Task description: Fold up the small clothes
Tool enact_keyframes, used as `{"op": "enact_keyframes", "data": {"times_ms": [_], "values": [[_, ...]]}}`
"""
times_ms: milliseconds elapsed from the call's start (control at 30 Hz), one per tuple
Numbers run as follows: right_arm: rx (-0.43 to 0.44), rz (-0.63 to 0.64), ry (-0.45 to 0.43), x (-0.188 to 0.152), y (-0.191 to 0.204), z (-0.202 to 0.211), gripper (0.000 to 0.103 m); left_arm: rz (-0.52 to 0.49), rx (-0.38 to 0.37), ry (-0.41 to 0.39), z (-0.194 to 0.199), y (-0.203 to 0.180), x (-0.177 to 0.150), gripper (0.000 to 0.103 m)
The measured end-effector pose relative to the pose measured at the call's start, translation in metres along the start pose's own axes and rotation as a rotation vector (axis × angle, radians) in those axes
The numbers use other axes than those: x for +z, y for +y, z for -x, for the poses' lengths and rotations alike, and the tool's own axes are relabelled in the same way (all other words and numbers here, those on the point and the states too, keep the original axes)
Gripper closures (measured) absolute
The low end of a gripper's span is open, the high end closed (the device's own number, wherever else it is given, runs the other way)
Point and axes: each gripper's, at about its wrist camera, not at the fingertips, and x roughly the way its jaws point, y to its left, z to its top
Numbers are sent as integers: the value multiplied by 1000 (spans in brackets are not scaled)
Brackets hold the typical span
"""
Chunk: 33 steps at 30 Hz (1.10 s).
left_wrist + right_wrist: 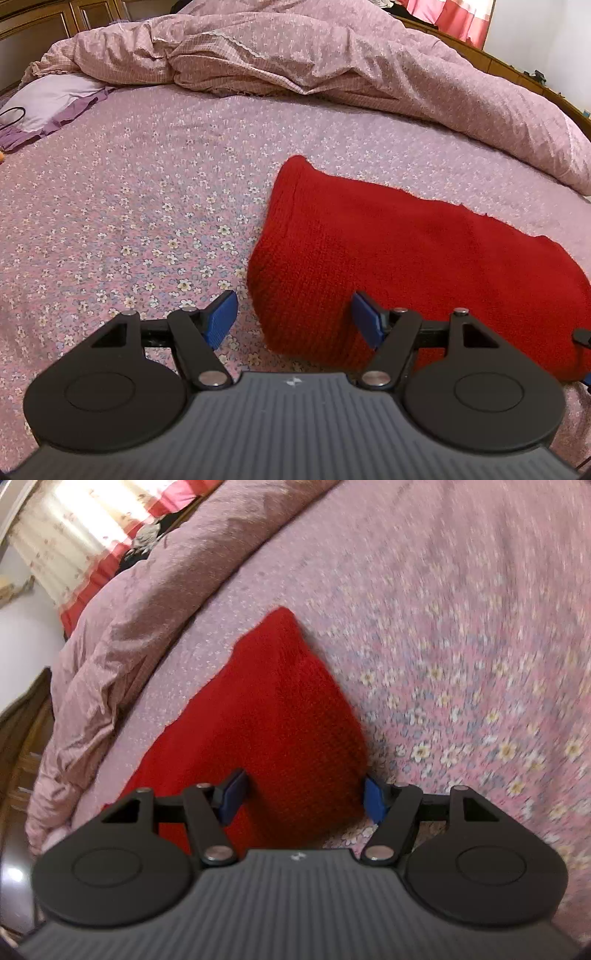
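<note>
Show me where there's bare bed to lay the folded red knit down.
Free: the flowered sheet left of the red knit, up to the rumpled quilt. Crowded: the far-left corner, with a lilac cloth, and the quilt along the back and right.

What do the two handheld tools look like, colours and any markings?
Both match: the left tool and right tool have blue ribbed pads on black linkage arms with silver pivot pins, round black discs either side, and a grey ribbed body bearing a small white logo.
</note>
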Motion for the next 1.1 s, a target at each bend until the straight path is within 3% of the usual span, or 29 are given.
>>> {"op": "enact_keyframes", "data": {"times_ms": [100, 233, 367, 733, 1100], "values": [[50, -64, -8, -1, -11, 1, 36, -4, 5, 5, -3, -2, 1, 30], [114, -188, 83, -5, -18, 9, 36, -11, 6, 7, -5, -3, 2, 30], [107, -132, 66, -13, -8, 2, 36, -6, 6, 20, -9, -3, 3, 30], [150, -139, -55, -7, -5, -21, 36, -8, 11, 44, -19, -4, 2, 30], [169, -155, -69, -6, -16, -19, 50, 19, 5, 56, -19, -1, 2, 30]]}}
